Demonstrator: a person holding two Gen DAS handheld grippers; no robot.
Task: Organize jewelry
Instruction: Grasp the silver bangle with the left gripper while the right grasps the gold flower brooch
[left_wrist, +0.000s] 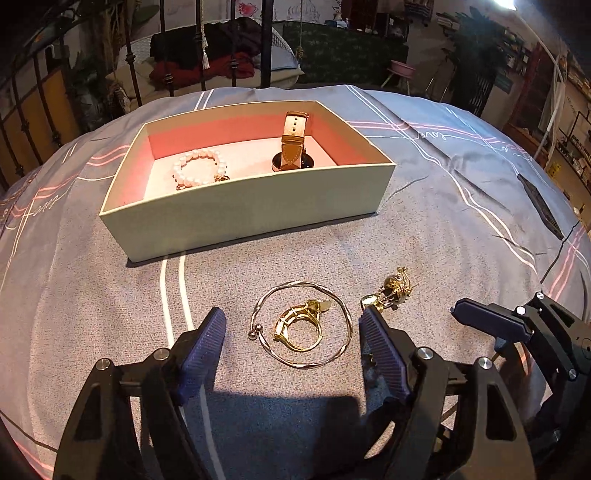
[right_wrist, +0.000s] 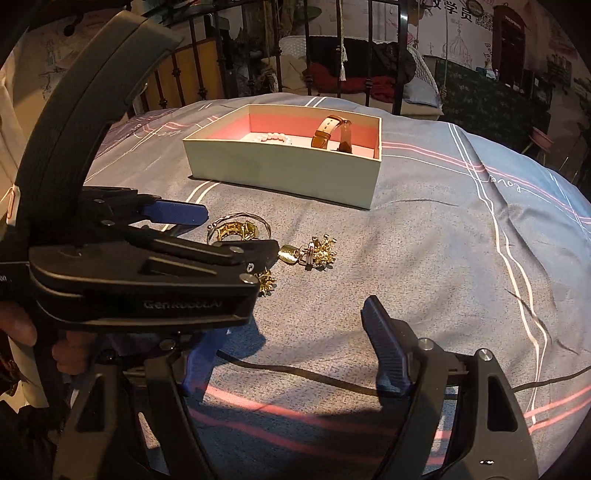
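A silver bangle (left_wrist: 301, 325) lies on the bed cover with a gold ring (left_wrist: 299, 326) inside it. My left gripper (left_wrist: 291, 332) is open, its blue pads on either side of the bangle. A gold brooch (left_wrist: 391, 291) lies just right of the bangle. An open box (left_wrist: 243, 206) with a pink lining holds a pearl bracelet (left_wrist: 199, 168) and a tan-strapped watch (left_wrist: 293, 142). In the right wrist view my right gripper (right_wrist: 291, 343) is open and empty, right of the left gripper (right_wrist: 147, 273). The brooch (right_wrist: 314, 253), ring (right_wrist: 236, 230) and box (right_wrist: 284, 173) show there too.
The grey-blue cover with pink and white lines (left_wrist: 443, 221) has creases at the right. A dark flat object (left_wrist: 541, 205) lies near its right edge. A black metal bed frame (left_wrist: 266, 44) stands behind the box.
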